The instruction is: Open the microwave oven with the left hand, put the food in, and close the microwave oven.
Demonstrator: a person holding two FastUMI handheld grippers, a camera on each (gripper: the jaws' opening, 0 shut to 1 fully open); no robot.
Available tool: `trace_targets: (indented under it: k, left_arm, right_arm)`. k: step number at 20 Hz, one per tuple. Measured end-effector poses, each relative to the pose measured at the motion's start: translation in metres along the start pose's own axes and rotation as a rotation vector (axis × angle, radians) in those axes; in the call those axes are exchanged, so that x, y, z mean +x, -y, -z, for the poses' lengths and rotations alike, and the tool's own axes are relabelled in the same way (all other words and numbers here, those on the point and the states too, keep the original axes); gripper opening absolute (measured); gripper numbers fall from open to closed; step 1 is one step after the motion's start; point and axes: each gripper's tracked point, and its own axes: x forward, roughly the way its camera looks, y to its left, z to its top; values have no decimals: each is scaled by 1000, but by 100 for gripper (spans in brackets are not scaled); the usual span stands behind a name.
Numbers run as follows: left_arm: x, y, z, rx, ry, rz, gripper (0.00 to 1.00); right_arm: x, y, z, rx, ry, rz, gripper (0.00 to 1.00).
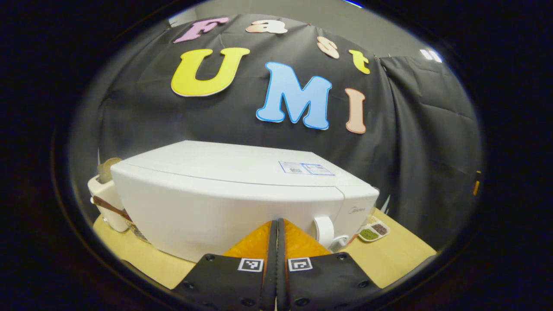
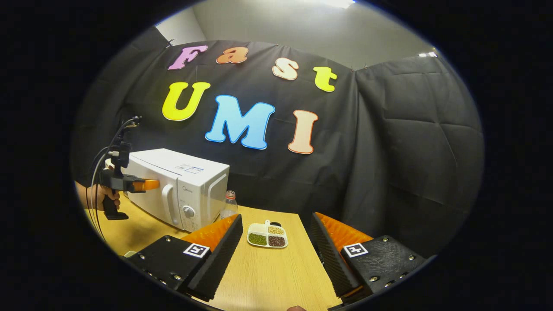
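Though blurred, perhaps Midea-branded microwave oven [image 2: 181,190].

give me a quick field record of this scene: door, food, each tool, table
microwave door: closed on the white microwave
handle: vertical, at the door's right edge
left tool: shut, empty, in front of the door
right tool: open, empty, above the table
food: divided tray of beans and grains, on the wooden table
bottle: beside the microwave
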Motion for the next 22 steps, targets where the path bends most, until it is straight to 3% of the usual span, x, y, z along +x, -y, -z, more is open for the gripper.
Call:
trace_targets:
  k: [4, 9, 16, 21, 22]
  left_arm:
    - [-17, 9, -18, 24, 34, -6, 7]
    - [-91, 0, -58, 26, 143, -4, 7]
    - [-199, -55, -88, 104, 222, -152, 7]
    - [-261, -62, -112, 168, 298, -188, 6]
    - [-269, -61, -114, 171, 318, -188, 13]
  right_arm:
    - [1, -24, -10, 44, 24, -60, 97]
    - [4, -47, -24, 102, 48, -105, 97]
    - [0, -69, -50, 127, 120, -91, 97]
    - [0, -86, -54, 145, 139, -102, 96]
    - [-2, -87, -55, 148, 145, -101, 96]
